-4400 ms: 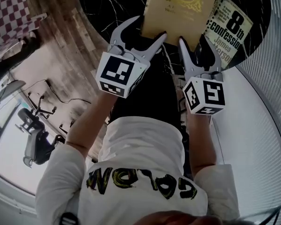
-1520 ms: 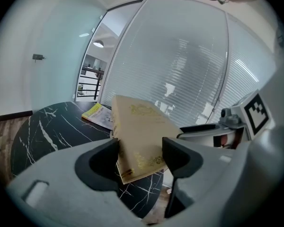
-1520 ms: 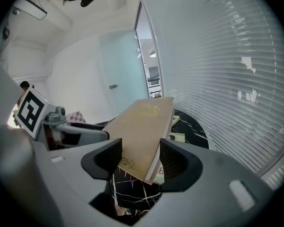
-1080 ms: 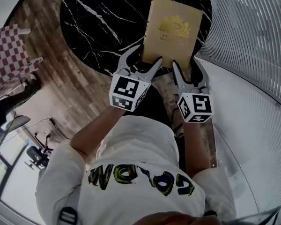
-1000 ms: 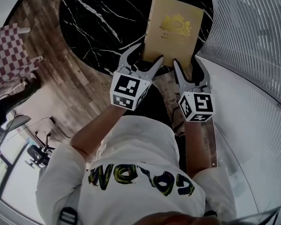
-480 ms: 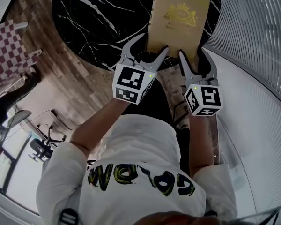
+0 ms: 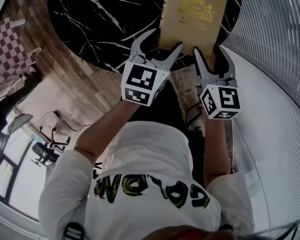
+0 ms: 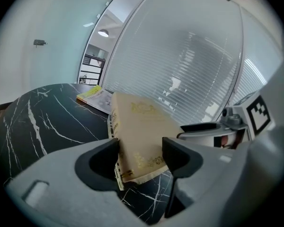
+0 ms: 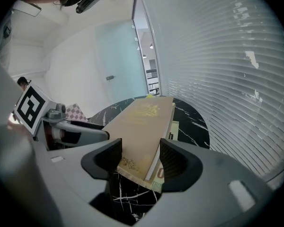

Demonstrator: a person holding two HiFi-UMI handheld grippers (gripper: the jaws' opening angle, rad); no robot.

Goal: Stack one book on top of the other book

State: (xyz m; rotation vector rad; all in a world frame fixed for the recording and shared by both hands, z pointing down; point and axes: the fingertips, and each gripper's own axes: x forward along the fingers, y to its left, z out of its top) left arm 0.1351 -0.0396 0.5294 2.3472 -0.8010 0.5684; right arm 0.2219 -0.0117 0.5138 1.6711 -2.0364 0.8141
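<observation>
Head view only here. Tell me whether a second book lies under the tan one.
Observer: Yes. The right gripper view shows a white printed book peeking out beneath the tan book along its right edge.
Operator: Report the left grip.
Observer: The left gripper has the tan book's near corner wedged between its pads.
Operator: Name anything else on the table.
Observer: A yellow-edged booklet lies farther back on the black marble table.
</observation>
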